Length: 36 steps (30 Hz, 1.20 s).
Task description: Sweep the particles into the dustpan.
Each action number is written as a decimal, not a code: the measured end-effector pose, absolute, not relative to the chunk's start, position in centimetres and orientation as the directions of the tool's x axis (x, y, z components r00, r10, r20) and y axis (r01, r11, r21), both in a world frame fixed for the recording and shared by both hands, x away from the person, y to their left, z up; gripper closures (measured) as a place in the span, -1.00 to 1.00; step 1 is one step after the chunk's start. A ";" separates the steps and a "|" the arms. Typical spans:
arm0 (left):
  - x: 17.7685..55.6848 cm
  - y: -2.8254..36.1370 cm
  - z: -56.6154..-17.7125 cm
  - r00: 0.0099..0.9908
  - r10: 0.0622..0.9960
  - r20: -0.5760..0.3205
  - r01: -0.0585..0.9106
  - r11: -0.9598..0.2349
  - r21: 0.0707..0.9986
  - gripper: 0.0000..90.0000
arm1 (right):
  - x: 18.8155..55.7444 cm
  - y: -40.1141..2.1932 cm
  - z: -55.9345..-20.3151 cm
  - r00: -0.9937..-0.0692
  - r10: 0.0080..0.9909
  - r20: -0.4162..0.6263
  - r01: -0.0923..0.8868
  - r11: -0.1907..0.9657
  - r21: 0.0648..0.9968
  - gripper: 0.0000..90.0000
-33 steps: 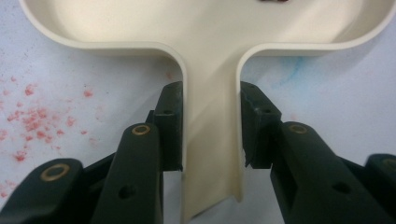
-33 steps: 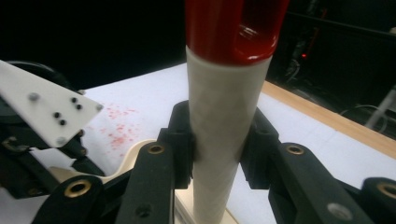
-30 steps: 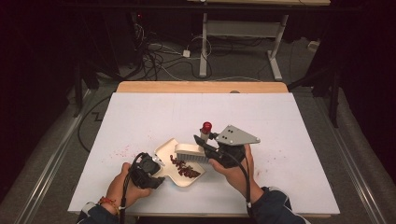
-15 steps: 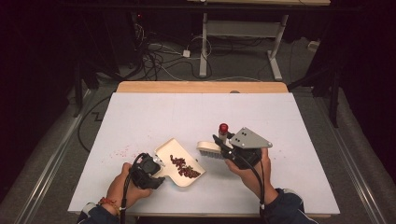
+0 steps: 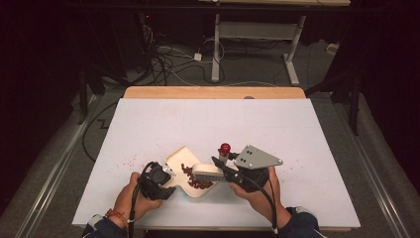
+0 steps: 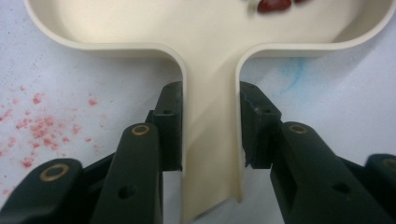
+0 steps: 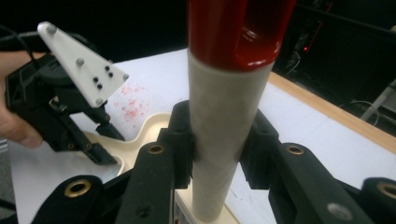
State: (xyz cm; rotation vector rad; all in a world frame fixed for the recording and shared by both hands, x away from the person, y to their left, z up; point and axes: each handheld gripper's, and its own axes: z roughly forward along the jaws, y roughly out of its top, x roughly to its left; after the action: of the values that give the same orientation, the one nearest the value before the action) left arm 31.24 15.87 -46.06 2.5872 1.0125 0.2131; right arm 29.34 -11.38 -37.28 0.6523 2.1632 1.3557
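A cream dustpan [image 5: 177, 157] lies on the white table [image 5: 307, 134] with several dark red beans [image 5: 195, 178] in it. My left gripper [image 5: 166, 177] is shut on its handle [image 6: 210, 140], the pads [image 6: 170, 126] pressing both sides, and one bean [image 6: 273, 4] shows in the pan [image 6: 140, 23]. My right gripper [image 5: 220, 166] is shut on a small brush, whose cream head [image 5: 207, 171] rests over the beans. The brush's cream handle [image 7: 224, 116] with its red tip [image 7: 238, 28] stands upright between the right jaws.
Red crumbs [image 5: 131, 159] are scattered on the table left of the pan, also close by the left jaws [image 6: 37, 126]. A wooden strip [image 5: 213, 92] runs along the table's far edge. In the right gripper view the left gripper's [image 7: 60, 116] grey plate shows beside the pan [image 7: 149, 128].
The right gripper carried the brush out to the right, then back left and nearer the person, onto the beans in the pan. The left gripper and pan stayed put.
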 end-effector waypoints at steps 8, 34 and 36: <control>31.3 15.9 -46.1 0.730 0.684 0.008 0.631 -0.677 0.379 0.41 | 29.8 -12.9 -36.4 -0.715 0.676 -0.179 0.117 0.368 0.922 0.54; 31.9 17.4 -46.1 0.691 0.722 -0.006 0.666 -0.634 0.393 0.42 | 31.6 -17.2 -35.4 -0.677 0.718 -0.163 0.181 0.377 0.908 0.54; 31.8 17.5 -46.0 0.689 0.724 -0.007 0.668 -0.632 0.392 0.42 | 31.4 -17.7 -35.4 -0.678 0.718 -0.159 0.186 0.376 0.908 0.54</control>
State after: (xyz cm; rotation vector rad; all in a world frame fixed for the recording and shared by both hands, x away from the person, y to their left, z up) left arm 31.83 17.46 -46.02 2.5360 1.0896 0.2129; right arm 31.45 -17.69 -35.37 0.7765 2.0969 1.2816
